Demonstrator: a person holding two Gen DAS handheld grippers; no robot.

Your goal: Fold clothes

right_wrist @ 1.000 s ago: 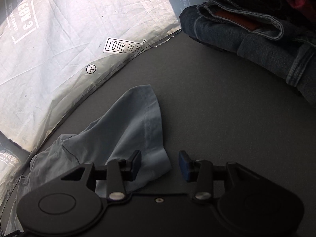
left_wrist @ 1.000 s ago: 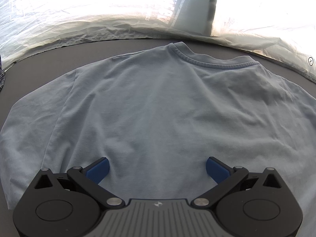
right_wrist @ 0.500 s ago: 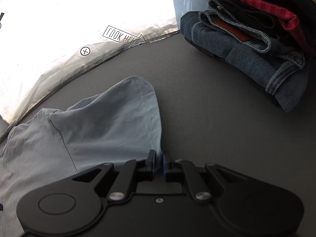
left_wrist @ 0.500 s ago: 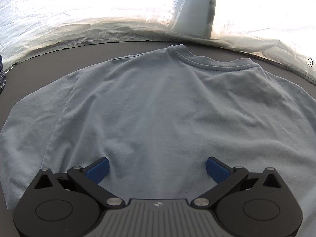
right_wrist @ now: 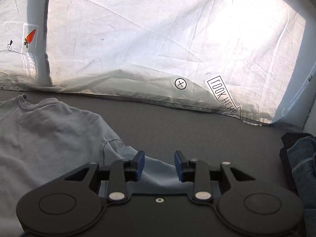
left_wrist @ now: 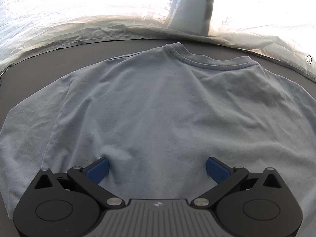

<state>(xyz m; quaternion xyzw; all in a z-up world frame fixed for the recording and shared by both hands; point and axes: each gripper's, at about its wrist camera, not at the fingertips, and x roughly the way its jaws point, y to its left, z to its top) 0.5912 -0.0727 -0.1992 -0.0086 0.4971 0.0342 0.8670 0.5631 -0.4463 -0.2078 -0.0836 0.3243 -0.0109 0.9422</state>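
Note:
A light blue T-shirt lies flat on the dark grey surface, collar toward the far wall. My left gripper is open, its blue pads resting on the shirt's lower body. In the right wrist view the shirt lies at the left, and its right sleeve runs under my right gripper. That gripper is open, with the sleeve cloth lying between its jaws.
A white crinkled tent wall with printed marks rises behind the surface; it also shows in the left wrist view. Folded jeans are stacked at the right edge.
The right gripper shut on the sleeve half a second ago, swung left toward the wall, and now stands open again. The left gripper has hardly moved.

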